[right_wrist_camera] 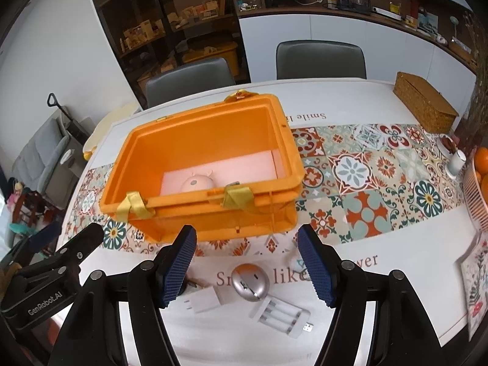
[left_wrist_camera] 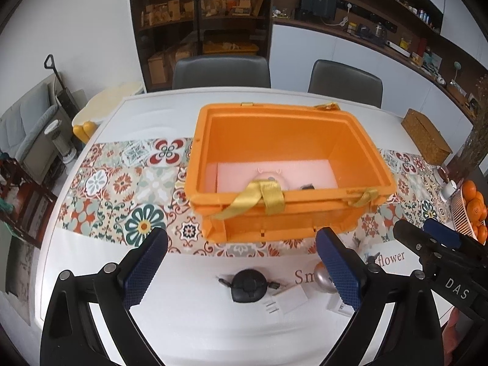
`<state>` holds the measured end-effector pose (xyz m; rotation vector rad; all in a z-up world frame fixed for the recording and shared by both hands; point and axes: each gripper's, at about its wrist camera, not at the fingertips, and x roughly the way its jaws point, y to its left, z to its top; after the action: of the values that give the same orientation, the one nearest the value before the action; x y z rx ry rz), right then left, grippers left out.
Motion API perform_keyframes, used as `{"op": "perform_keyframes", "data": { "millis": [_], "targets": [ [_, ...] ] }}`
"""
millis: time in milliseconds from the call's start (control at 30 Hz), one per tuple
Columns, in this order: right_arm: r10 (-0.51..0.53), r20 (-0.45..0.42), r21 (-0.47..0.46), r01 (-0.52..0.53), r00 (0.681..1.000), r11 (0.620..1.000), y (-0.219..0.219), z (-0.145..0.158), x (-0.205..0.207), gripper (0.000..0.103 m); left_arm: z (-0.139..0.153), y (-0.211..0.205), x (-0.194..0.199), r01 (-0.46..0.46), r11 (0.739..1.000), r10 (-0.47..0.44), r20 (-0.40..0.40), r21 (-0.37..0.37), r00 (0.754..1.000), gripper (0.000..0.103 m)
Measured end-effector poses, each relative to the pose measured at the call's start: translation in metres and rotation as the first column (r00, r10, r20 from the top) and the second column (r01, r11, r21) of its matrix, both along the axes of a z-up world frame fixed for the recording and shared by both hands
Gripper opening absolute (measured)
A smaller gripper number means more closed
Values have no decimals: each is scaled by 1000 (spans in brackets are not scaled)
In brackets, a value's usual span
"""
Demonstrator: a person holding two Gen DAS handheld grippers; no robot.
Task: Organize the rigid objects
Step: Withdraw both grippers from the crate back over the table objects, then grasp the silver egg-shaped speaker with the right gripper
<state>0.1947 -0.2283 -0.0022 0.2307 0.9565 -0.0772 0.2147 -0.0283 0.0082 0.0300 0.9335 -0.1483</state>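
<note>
1. The worktop [left_wrist_camera: 189, 329] is white, with a band of patterned tiles printed across its middle and some printed lettering near the front.
2. An orange crate [left_wrist_camera: 286, 140] stands open on the tile band, with gold ribbon tied at its rim. Inside, on a pink floor, lie a round pale pink toy [right_wrist_camera: 196, 183] and a small dark thing partly hidden by the near wall.
3. A brown woven box [right_wrist_camera: 425, 111] sits at the far right of the worktop, well apart from the crate, and a bowl of oranges [left_wrist_camera: 474, 207] stands at the right edge.
4. The left claw [left_wrist_camera: 241, 271] hangs above the worktop in front of the crate, its blue pads spread wide, holding and touching nothing. A black round gadget [left_wrist_camera: 247, 285] lies on the worktop below the gap between the pads.
5. The right claw [right_wrist_camera: 247, 267] is also spread wide and empty, above the near worktop. A silver mouse [right_wrist_camera: 250, 282] lies below its gap.
6. A white battery charger [right_wrist_camera: 280, 317] lies just in front of the mouse, and a white plug adapter [right_wrist_camera: 206, 300] lies just to its left.
</note>
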Motion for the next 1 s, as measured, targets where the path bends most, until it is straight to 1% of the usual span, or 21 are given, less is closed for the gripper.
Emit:
{"op": "perform_keyframes", "data": {
  "millis": [433, 867, 1000],
  "targets": [
    [71, -57, 26, -70, 996, 997, 4, -32, -6, 69, -28, 2, -14, -56, 998, 57, -57, 17, 997, 99],
    [146, -126, 37, -142, 981, 989, 10, -67, -3, 69, -65, 5, -22, -107, 994, 109, -137, 25, 985, 99],
    [165, -152, 35, -161, 975, 986, 13, -80, -1, 69, -80, 6, -23, -114, 993, 118, -175, 34, 978, 99]
  ]
}}
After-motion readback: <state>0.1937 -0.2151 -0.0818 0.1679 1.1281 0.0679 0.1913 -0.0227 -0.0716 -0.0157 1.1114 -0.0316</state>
